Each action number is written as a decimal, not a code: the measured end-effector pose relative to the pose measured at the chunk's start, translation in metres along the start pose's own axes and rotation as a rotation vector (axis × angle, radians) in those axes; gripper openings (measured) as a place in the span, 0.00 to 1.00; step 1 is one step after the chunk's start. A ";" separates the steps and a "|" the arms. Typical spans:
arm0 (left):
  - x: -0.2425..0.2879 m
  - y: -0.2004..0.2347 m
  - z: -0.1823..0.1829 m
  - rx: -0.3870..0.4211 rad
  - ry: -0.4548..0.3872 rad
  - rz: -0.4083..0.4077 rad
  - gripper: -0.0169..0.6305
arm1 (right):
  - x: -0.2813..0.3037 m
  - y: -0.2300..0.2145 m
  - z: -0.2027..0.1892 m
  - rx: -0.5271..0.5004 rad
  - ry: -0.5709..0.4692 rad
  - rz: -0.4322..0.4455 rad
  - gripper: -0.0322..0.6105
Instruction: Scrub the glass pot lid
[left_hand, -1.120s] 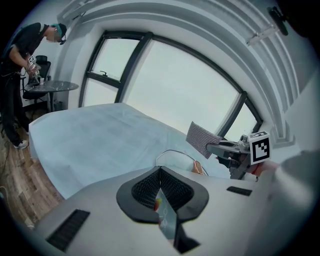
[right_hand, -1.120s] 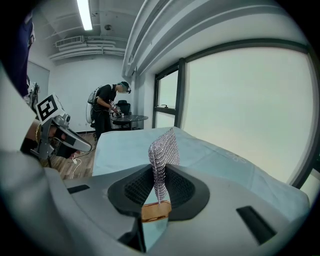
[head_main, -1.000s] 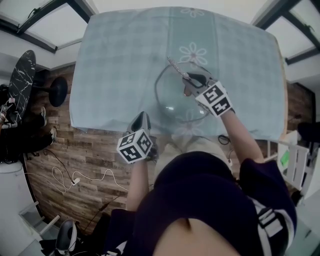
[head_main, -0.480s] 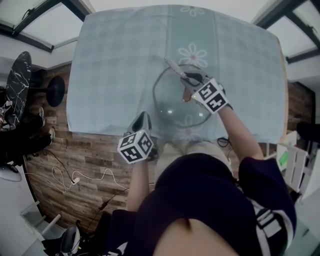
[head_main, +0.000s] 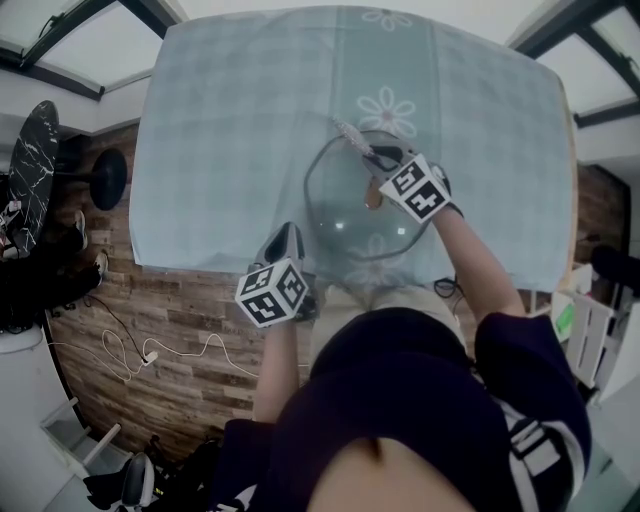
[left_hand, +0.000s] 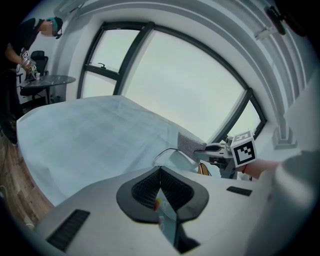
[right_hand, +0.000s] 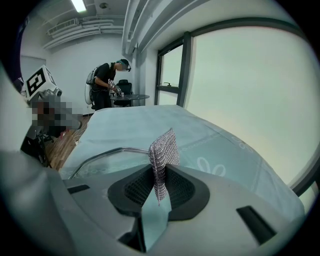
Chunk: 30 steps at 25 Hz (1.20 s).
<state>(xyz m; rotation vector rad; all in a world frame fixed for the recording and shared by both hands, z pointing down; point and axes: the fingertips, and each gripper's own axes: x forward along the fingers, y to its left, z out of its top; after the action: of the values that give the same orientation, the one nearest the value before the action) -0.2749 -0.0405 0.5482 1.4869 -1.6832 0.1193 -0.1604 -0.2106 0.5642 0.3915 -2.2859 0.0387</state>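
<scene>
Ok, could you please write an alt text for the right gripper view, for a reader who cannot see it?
The right gripper is shut on a silver mesh scrubbing cloth that stands up between its jaws. Just beyond it is the glass pot lid on a pale blue tablecloth.

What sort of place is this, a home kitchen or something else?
Probably an office or lab space, not a kitchen: a cloth-covered table beside big windows, loose cables on the wood floor, and another person at a round table behind.
</scene>
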 end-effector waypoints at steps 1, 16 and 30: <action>0.001 0.000 0.000 -0.001 0.002 -0.001 0.03 | 0.002 0.000 -0.002 0.002 0.011 0.004 0.17; 0.002 0.001 -0.003 0.002 0.011 -0.007 0.03 | 0.011 0.011 -0.002 0.013 0.054 0.045 0.17; -0.010 0.010 -0.006 -0.012 0.002 -0.007 0.03 | 0.015 0.049 0.007 -0.066 0.074 0.101 0.17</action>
<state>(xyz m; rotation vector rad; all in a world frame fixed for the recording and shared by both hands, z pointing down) -0.2813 -0.0263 0.5499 1.4832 -1.6736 0.1064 -0.1895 -0.1696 0.5749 0.2366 -2.2262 0.0280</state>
